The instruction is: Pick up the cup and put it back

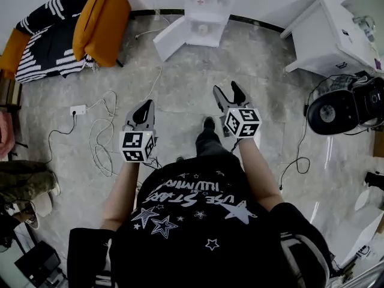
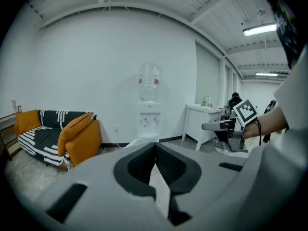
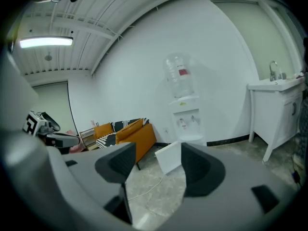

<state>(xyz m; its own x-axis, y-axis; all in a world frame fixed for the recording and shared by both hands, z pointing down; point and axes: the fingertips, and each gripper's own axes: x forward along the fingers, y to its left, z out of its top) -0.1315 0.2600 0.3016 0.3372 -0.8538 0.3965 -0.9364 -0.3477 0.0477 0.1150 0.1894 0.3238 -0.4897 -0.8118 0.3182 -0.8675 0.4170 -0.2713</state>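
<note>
I can make out no cup in any view. In the head view my left gripper (image 1: 143, 111) is held out over the grey floor with its jaws together and nothing in them. My right gripper (image 1: 228, 93) is beside it, a little further forward, its fingers spread apart and empty. In the left gripper view the two dark pads meet at their tips (image 2: 155, 146). In the right gripper view a wide gap shows between the pads (image 3: 156, 160), with only floor behind it. Both grippers face a white water dispenser (image 1: 204, 11) by the far wall.
The dispenser's lower door (image 1: 171, 38) stands open. An orange and black-striped sofa (image 1: 90, 23) is at the far left. A white sink cabinet (image 1: 327, 38) is at the far right, with a black appliance (image 1: 336, 110) near it. White cables (image 1: 102, 131) and a power strip (image 1: 78, 109) lie on the floor.
</note>
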